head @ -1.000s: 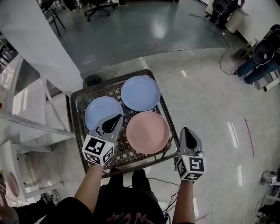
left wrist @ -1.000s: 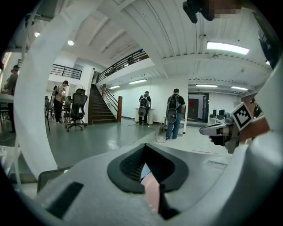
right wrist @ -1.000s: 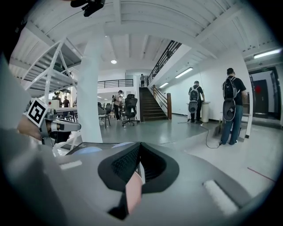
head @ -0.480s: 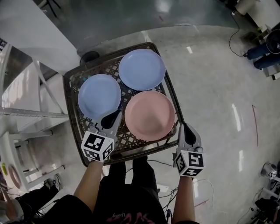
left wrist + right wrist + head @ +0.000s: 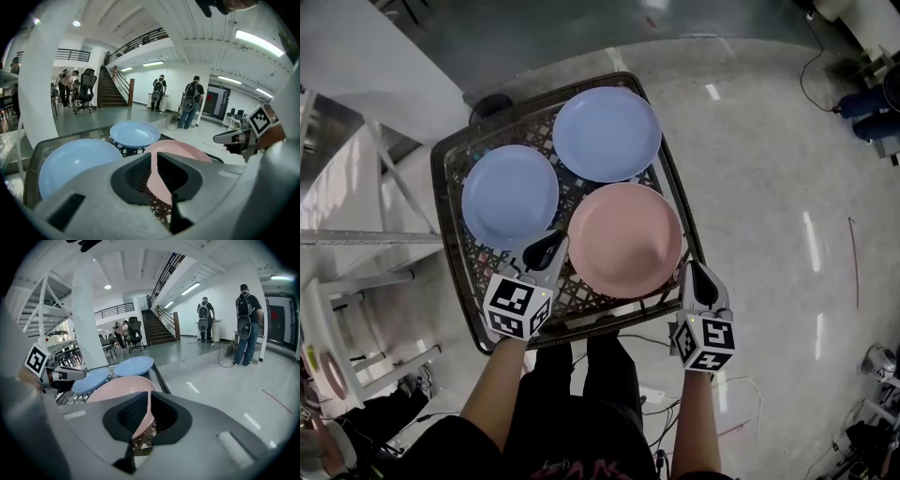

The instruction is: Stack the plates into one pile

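Observation:
Three plates lie side by side on a dark wire-mesh cart top (image 5: pixel 686 217): a blue plate (image 5: pixel 510 195) at the left, a second blue plate (image 5: pixel 607 133) at the far side, and a pink plate (image 5: pixel 625 240) nearest the right. My left gripper (image 5: pixel 546 251) hovers at the near edge between the left blue plate (image 5: pixel 75 161) and the pink plate (image 5: pixel 180 149). Its jaws have just been opening to a narrow gap, with nothing between them. My right gripper (image 5: pixel 692 274) is shut and empty, just outside the cart's right rim beside the pink plate (image 5: pixel 119 386).
White metal shelving (image 5: pixel 356 244) stands close to the cart's left side. A white pillar (image 5: pixel 366 37) rises beyond it. Cables (image 5: pixel 820 56) trail over the glossy floor at the far right. People (image 5: pixel 191 101) stand far off by a staircase.
Both grippers have sunk toward the cart's near edge, and the left one's tip now sits between the left blue plate and the pink plate. The plates have not moved.

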A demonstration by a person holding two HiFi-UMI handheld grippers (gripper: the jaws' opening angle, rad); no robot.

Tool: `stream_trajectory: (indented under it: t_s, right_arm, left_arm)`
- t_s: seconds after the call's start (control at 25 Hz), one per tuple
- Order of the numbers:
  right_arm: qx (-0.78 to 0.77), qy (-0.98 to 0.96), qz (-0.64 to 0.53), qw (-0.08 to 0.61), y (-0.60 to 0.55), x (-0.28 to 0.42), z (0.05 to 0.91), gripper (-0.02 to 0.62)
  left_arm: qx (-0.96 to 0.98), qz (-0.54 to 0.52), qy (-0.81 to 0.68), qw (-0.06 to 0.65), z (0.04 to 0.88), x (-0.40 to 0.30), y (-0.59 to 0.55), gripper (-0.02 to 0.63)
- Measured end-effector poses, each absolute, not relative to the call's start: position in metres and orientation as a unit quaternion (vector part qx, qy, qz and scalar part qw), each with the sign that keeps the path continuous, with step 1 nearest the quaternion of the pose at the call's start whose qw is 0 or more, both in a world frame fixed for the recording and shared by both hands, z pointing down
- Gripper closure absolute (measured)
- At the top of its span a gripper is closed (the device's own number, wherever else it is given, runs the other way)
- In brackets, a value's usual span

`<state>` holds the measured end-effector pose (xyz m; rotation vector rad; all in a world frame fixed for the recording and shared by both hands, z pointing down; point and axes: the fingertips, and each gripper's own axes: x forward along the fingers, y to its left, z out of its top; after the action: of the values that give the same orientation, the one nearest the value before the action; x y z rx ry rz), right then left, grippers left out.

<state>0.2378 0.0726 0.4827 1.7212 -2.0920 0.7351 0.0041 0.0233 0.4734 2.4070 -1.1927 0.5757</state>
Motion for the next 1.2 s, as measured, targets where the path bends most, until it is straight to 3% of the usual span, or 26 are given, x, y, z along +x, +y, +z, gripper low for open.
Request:
stream_trajectory:
  t_s: [0.08, 0.2, 0.44, 0.8, 0.96, 1.08, 1.2]
  right_arm:
    - [0.602, -0.734, 0.266, 0.17, 0.07, 0.237, 0.492, 0.528]
    - [0.599, -0.731, 0.277, 0.174, 0.067, 0.235, 0.505, 0.499]
    - [0.593, -0.721, 0.302, 0.192, 0.066, 0.234, 0.532, 0.486]
    - [0.588, -0.716, 0.32, 0.197, 0.06, 0.234, 0.557, 0.483]
    - [0.581, -0.719, 0.321, 0.206, 0.056, 0.232, 0.561, 0.492]
    - [0.579, -0.72, 0.322, 0.207, 0.053, 0.23, 0.562, 0.503]
    - [0.58, -0.718, 0.326, 0.204, 0.051, 0.23, 0.565, 0.509]
  left_arm:
    - [0.856, 0.217, -0.424, 0.203, 0.486, 0.005, 0.022, 0.532]
    - [0.85, 0.227, -0.427, 0.208, 0.501, 0.005, 0.02, 0.492]
    - [0.84, 0.246, -0.426, 0.231, 0.531, 0.006, 0.018, 0.449]
    - [0.828, 0.248, -0.435, 0.253, 0.555, 0.005, 0.01, 0.456]
    - [0.825, 0.259, -0.432, 0.258, 0.564, 0.01, 0.01, 0.482]
    - [0.819, 0.264, -0.437, 0.263, 0.568, 0.008, 0.007, 0.54]
    - [0.813, 0.26, -0.443, 0.273, 0.57, 0.006, 0.005, 0.545]
